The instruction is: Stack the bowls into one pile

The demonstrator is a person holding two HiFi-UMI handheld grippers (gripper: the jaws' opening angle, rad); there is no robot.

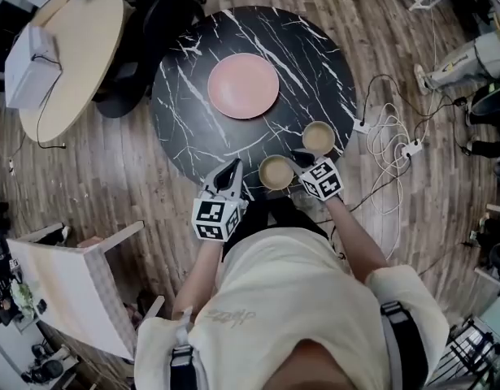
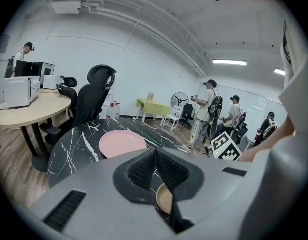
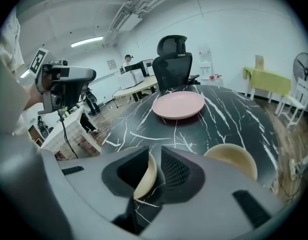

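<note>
The right gripper pinches in its jaws the rim of the beige bowl at the bench's six o'clock, a bowl probably light, stiff and slick, while the left gripper's jaws sit together, empty.

Left gripper: held low in front of the body, jaws closed tip to tip, nothing between them.
Right gripper: alongside at the same height, jaws clamped on the rim of a bowl.
Forearms: both bare, reaching forward.
</note>
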